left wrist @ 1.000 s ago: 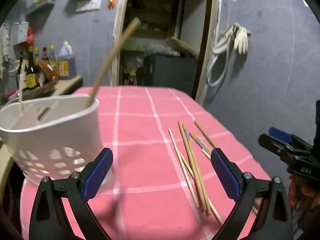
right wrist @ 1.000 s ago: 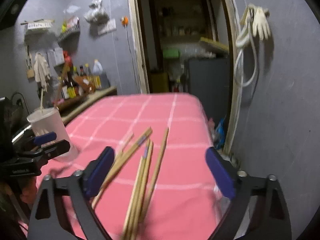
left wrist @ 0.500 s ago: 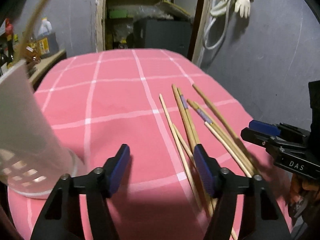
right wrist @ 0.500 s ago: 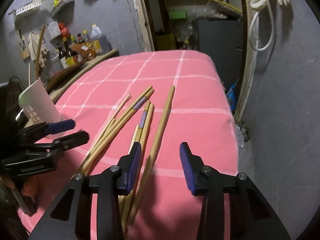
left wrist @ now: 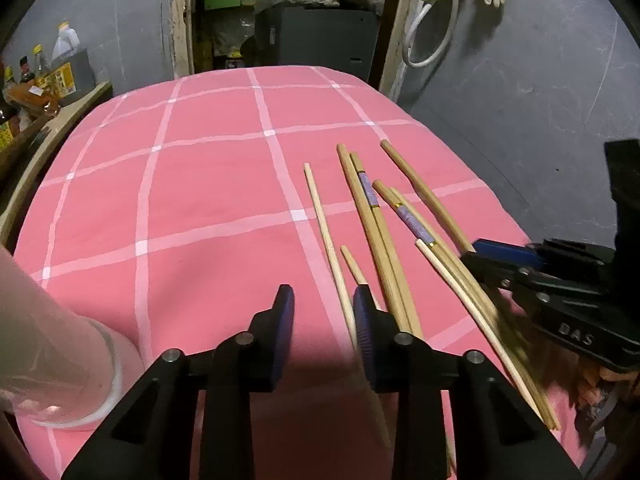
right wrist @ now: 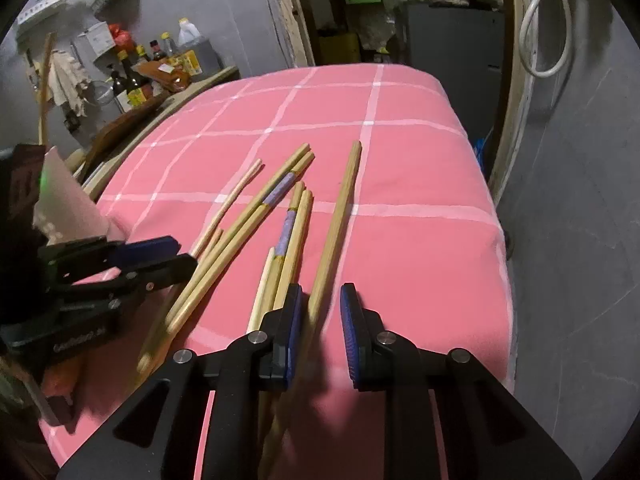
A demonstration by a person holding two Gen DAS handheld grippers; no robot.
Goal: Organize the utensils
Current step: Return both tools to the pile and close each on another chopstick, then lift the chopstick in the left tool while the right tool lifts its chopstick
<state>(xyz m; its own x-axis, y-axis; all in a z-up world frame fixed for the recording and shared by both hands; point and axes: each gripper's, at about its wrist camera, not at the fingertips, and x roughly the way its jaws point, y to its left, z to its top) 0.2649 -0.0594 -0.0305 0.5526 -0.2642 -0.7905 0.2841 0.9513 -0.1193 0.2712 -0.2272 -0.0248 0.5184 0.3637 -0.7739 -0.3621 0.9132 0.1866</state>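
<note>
Several wooden chopsticks [left wrist: 374, 220] lie in a loose fan on the pink checked tablecloth [left wrist: 200, 184]; two carry purple bands. My left gripper [left wrist: 323, 312] is low over the cloth, jaws narrowly apart with nothing between them; the thinnest chopstick [left wrist: 326, 236] runs just beside its right pad. My right gripper [right wrist: 320, 312] straddles the near part of the long single chopstick [right wrist: 340, 208], jaws narrowly apart around it, not visibly pinching it. The white perforated utensil holder [left wrist: 44, 344] stands at the left, blurred; it also shows in the right wrist view [right wrist: 68, 200].
A wooden shelf with bottles [right wrist: 136, 80] runs along the table's left side. The table's right edge [right wrist: 500, 240] drops to a grey floor. A doorway with a dark cabinet [left wrist: 320, 40] lies beyond the far edge.
Both grippers have dropped toward the cloth and narrowed their jaws a lot. The left one moved right, away from the holder; the right one closed in around the long chopstick.
</note>
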